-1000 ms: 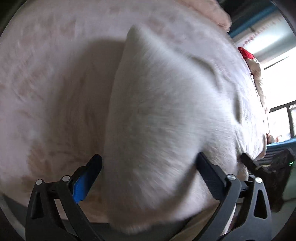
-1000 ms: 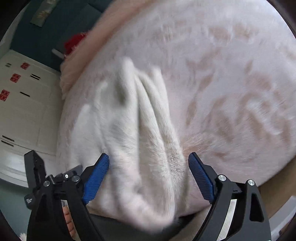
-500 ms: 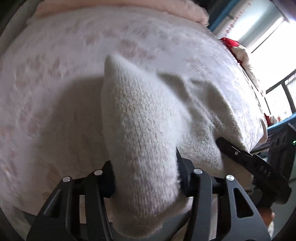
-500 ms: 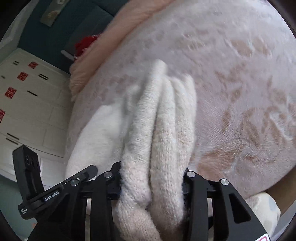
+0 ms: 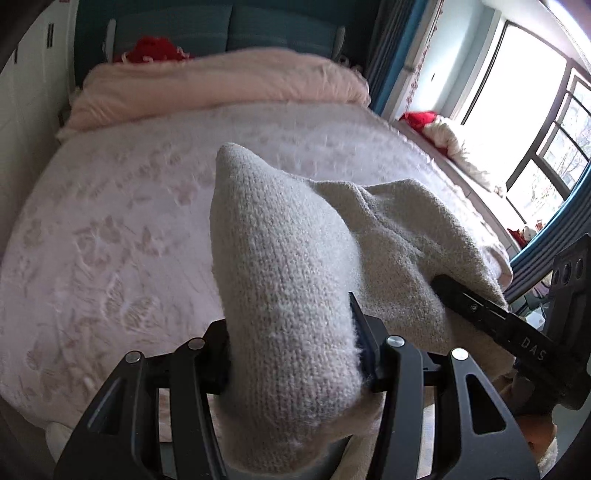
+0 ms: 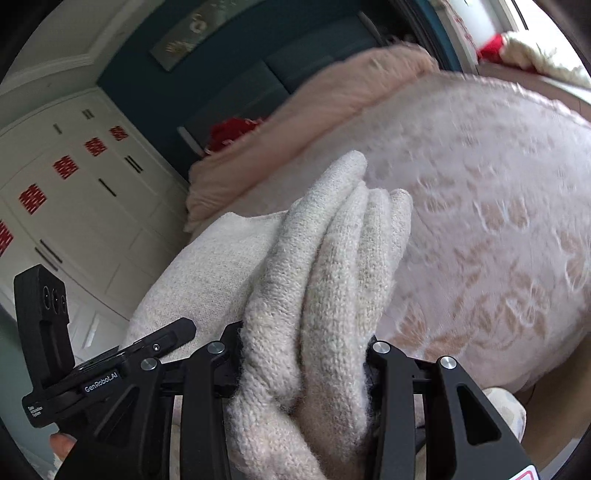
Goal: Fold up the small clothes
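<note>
A cream knitted garment hangs between my two grippers above the pink patterned bed. My left gripper is shut on one bunched edge of it, and the cloth rises in a peak in front of the jaws. My right gripper is shut on the other edge of the knitted garment, gathered in several thick folds. The rest of the cloth spans between the grippers. The other gripper shows at the right edge of the left wrist view and at the left edge of the right wrist view.
A folded pink quilt lies at the head of the bed against a dark teal headboard. White wardrobes stand left of the bed. A window and red-and-white bundles are on the right.
Both grippers closed on the garment's edges, then lifted it off the bed. The views now tilt up and show the headboard, wardrobes and window.
</note>
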The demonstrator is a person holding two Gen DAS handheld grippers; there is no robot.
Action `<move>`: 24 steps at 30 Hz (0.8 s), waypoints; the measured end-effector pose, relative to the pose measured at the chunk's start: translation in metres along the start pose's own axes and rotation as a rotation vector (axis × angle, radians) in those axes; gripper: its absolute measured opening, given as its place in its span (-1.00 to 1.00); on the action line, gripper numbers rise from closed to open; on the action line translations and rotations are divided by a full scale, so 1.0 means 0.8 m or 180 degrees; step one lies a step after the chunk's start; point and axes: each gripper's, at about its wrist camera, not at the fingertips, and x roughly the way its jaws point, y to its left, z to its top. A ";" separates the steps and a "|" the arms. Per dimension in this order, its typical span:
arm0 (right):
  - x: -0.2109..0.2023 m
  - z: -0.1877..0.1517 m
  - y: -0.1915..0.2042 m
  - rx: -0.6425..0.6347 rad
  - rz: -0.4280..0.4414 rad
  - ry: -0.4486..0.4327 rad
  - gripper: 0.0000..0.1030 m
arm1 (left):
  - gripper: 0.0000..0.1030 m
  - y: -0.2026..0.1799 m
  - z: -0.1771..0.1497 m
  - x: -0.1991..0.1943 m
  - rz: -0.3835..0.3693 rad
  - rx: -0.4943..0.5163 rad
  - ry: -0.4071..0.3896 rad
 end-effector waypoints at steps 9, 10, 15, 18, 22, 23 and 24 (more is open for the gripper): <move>-0.056 0.001 0.102 -0.0410 0.0251 -0.0378 -0.28 | -0.03 0.015 0.007 -0.113 0.0096 0.0069 -0.0541; -0.062 0.001 0.114 -0.0464 0.0288 -0.0425 -0.28 | -0.03 0.016 0.008 -0.126 0.0106 0.0079 -0.0601; -0.092 0.003 0.175 -0.0698 0.0498 -0.0637 -0.28 | -0.03 0.028 0.011 -0.202 0.0185 0.0213 -0.1008; -0.102 0.006 0.210 -0.0844 0.0627 -0.0741 -0.28 | -0.02 0.038 0.012 -0.244 0.0250 0.0271 -0.1266; -0.108 0.013 0.254 -0.0982 0.0773 -0.0834 -0.27 | -0.01 0.061 0.019 -0.288 0.0313 0.0250 -0.1553; -0.107 0.016 0.264 -0.1011 0.0811 -0.0852 -0.27 | -0.01 0.067 0.022 -0.296 0.0325 0.0245 -0.1607; -0.107 0.018 0.272 -0.1038 0.0832 -0.0863 -0.27 | -0.01 0.071 0.022 -0.306 0.0336 0.0242 -0.1658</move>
